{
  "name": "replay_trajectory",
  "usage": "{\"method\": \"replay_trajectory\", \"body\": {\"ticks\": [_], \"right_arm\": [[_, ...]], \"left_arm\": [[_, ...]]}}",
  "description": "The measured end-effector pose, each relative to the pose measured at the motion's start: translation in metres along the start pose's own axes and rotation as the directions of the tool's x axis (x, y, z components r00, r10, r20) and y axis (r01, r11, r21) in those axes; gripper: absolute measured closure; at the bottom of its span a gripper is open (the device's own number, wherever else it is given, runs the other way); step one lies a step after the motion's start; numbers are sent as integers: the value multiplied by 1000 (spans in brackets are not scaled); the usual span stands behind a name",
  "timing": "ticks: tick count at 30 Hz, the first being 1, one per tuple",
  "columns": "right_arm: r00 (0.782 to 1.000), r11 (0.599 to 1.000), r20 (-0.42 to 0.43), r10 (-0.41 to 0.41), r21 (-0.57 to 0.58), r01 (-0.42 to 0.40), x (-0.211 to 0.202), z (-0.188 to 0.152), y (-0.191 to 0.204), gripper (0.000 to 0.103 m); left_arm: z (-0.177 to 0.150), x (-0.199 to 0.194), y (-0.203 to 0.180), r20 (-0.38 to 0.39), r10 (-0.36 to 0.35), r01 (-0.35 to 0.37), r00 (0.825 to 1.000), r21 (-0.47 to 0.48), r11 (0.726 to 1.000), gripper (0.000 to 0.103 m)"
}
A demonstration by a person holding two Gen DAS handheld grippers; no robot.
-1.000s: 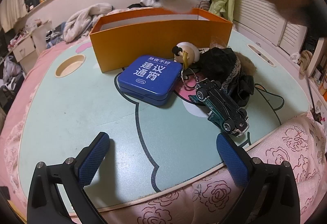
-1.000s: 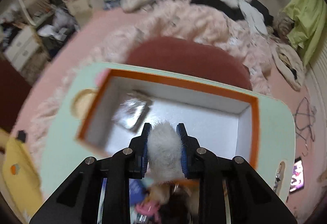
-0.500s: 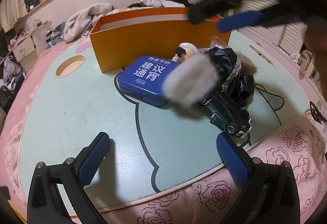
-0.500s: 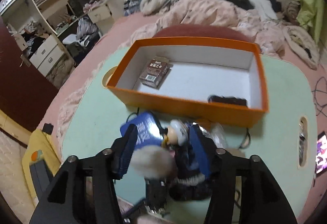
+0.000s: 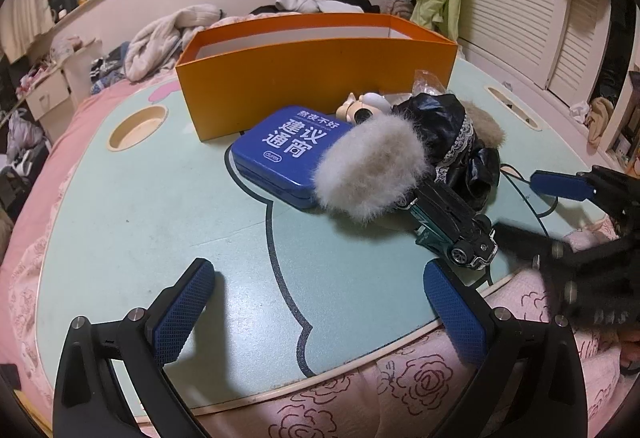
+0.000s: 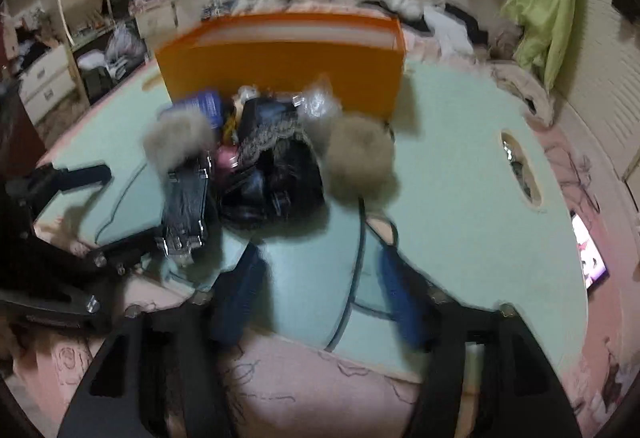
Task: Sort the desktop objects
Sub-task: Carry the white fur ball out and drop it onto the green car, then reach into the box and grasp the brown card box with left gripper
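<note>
Right wrist view shows the right gripper (image 6: 320, 294), jaws just opened wide with nothing between them, low at the table edge. The cluttered pile lies ahead of it, before the tall orange cardboard box (image 6: 280, 74). The fluffy grey-white pompom (image 5: 370, 170) rests on the pile, nearer the right gripper's side. The left gripper (image 5: 316, 302) is wide open and empty.
</note>
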State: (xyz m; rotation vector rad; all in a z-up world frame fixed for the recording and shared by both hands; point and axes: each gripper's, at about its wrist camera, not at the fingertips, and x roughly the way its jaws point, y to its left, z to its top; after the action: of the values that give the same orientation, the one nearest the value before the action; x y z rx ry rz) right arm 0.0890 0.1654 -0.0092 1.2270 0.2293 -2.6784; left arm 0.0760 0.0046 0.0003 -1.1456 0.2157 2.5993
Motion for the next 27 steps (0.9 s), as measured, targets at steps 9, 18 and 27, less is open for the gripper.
{"method": "replay_trajectory", "body": {"ticks": [9,18,27], "right_arm": [[1000,1000,-29,-8,20,9,1,-3,-5,0],[999,1000,-32,-4,8,4,1,-6,-3,0],[999,1000,-45,-19,24,20,-2,-8,-2,0]], "left_arm": [[-1,-5,5,7,-1,2,1000,-50,999,0],[45,-40,43,142,-46,69,989,-161,985,6],[143,-25,72,150,-121,159,981,-275,948,6]]}}
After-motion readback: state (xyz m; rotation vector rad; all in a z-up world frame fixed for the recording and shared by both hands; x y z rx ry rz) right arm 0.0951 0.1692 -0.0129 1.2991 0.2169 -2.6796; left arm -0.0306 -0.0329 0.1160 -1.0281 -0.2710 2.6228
